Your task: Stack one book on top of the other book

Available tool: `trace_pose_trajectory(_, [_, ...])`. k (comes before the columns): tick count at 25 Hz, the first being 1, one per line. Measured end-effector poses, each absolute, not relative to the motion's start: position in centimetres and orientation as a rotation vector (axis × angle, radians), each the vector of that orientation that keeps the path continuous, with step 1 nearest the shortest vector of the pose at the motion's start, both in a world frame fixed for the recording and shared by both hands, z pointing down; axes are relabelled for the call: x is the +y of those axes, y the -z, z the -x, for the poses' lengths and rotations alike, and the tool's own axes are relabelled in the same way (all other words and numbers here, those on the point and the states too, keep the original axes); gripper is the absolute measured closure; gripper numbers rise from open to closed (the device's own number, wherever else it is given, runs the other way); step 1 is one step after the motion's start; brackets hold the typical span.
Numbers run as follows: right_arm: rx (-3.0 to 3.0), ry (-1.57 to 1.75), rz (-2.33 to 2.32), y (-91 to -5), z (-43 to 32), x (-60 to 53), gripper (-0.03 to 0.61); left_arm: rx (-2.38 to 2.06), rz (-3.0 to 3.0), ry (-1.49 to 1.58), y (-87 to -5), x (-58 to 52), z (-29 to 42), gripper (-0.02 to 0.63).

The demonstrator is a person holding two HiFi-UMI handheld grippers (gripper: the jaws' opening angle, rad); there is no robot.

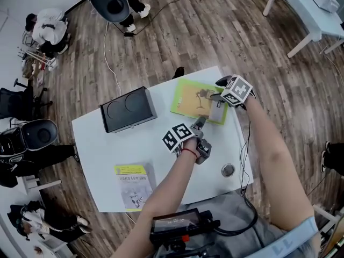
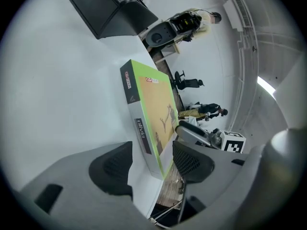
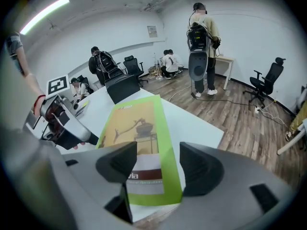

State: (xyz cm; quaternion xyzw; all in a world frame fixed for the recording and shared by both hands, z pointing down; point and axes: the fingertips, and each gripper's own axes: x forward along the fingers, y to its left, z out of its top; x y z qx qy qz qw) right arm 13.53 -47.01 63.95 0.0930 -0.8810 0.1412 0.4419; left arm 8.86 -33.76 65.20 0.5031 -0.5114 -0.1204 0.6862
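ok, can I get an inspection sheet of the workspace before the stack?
Surface: white table on a wood floor.
Job's things: green book flat at the far right; yellow-and-white book flat at the near left; apart, not stacked.
Clutter: black box at the far left; small round metal disc near the right edge.
Grippers: left gripper and right gripper both at the green book, jaws open, its edge between them, pads not pressing.
Cables: floor cable beyond the table; thin cable over the table's right edge.
Surroundings: office chairs, seated people, second table.
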Motion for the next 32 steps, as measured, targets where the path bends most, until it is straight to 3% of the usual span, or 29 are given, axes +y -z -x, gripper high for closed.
trace_pose_trajectory(11, [-2.178,-0.503,-0.118,-65.1,-13.5,-46.9,0.327,-1.255,-1.039,0.247,-66.3,-35.2,-7.7,0.364])
trace_pose_trajectory(15, [-2.172,-0.531,-0.093,-65.3,-13.3,-46.3,0.327,-1.278,-0.999,0.231,-66.9,-35.0,-7.5,0.430])
trace_pose_trajectory(32, [-2.141,-0.647,-0.251,-65.7,-14.9,-43.8,0.327,-1.263,-1.071,0.170,-67.2,-33.6,-7.2,0.439])
